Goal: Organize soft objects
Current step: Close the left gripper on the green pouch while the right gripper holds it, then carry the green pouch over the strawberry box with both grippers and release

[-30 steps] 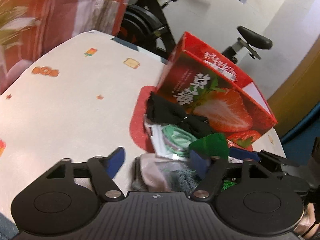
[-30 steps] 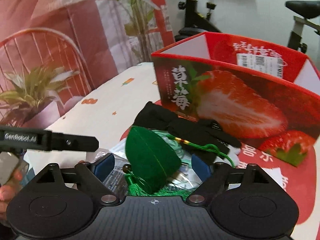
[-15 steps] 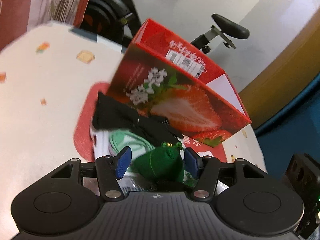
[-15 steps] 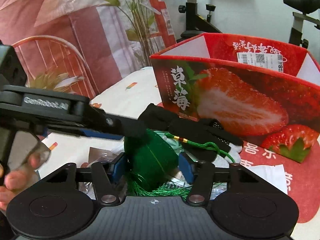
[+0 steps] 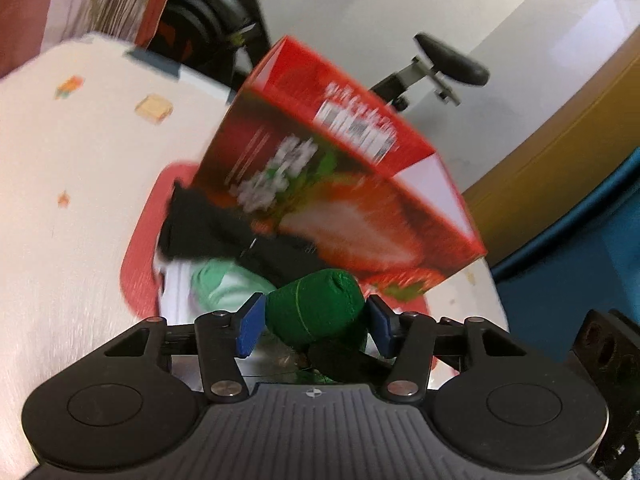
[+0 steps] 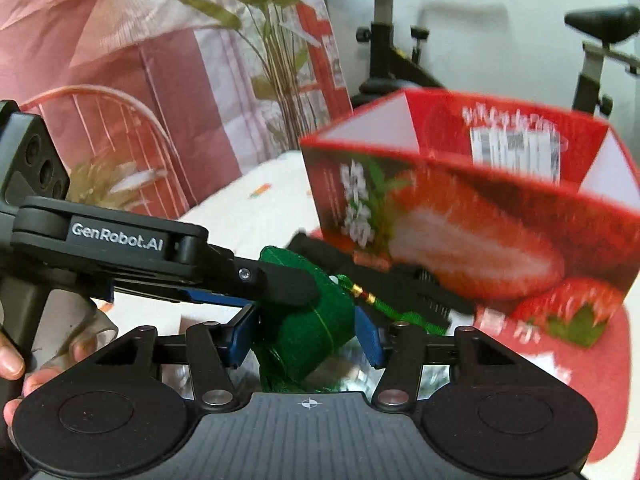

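A green fabric pouch (image 5: 316,308) with a green tassel cord sits between both grippers, just in front of the red strawberry box (image 5: 360,184). My left gripper (image 5: 315,314) has its blue pads against both sides of the pouch, and its jaws are closing. My right gripper (image 6: 305,332) is shut on the same green pouch (image 6: 312,328). In the right wrist view the left gripper's black finger (image 6: 280,284) lies across the pouch's top. Black fabric (image 5: 200,224) and a pale green packet (image 5: 216,284) lie behind the pouch.
The open strawberry box (image 6: 480,208) stands on a red mat (image 5: 136,264) over a white patterned tablecloth (image 5: 60,200). An exercise bike (image 6: 384,40) and a floral curtain (image 6: 160,60) stand beyond the table. A person's hand (image 6: 12,360) holds the left gripper's handle.
The left gripper swung right, onto the green pouch, and narrowed around it. The right jaws went from wide apart to closed on the pouch.
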Tool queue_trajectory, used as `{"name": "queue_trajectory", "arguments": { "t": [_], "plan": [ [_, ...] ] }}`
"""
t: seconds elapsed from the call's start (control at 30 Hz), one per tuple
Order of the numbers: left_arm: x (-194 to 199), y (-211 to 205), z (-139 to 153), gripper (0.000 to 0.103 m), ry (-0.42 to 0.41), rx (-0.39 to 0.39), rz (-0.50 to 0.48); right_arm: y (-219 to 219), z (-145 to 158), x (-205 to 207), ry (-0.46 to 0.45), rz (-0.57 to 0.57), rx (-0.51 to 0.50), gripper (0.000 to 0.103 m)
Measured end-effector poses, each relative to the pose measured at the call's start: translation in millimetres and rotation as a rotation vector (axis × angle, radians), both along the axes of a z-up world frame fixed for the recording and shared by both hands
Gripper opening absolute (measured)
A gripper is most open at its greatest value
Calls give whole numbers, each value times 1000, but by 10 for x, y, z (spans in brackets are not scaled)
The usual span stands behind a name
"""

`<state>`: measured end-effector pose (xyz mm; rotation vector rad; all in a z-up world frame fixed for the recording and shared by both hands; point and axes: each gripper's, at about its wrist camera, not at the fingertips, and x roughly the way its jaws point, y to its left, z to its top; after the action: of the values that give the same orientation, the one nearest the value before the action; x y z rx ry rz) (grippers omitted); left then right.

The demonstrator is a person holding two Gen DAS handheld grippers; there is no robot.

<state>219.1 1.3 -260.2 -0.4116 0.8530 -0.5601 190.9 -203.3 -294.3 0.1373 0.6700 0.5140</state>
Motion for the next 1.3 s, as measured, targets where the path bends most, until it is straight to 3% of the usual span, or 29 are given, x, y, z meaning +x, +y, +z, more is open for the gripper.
{"name": "queue_trajectory", "arguments": {
  "t": [0.37,0.5,0.63,0.8,0.93,1.3],
  "plan": [
    [116,-201,1325,54,-317,-38,-83,-166,953,153,-227,-12,-22,50],
    [276,-273,1563,54,-351,-71,-85,-289,1325,284,-306,-29,-16,50],
    [435,-417,1710,54,-393,-92,-93,-322,1591,411,-408,-49,-103,50],
    [693,-589,1765,54,-396,-140,-119,-427,1808,565,-497,-83,-173,50],
    [916,-784,1631,54,-353,-166,-141,-491,1838,682,-534,-105,-246,50],
    [1281,-1337,1081,54,-236,-119,-223,-923,1331,914,-441,-182,-273,50]
  ]
}}
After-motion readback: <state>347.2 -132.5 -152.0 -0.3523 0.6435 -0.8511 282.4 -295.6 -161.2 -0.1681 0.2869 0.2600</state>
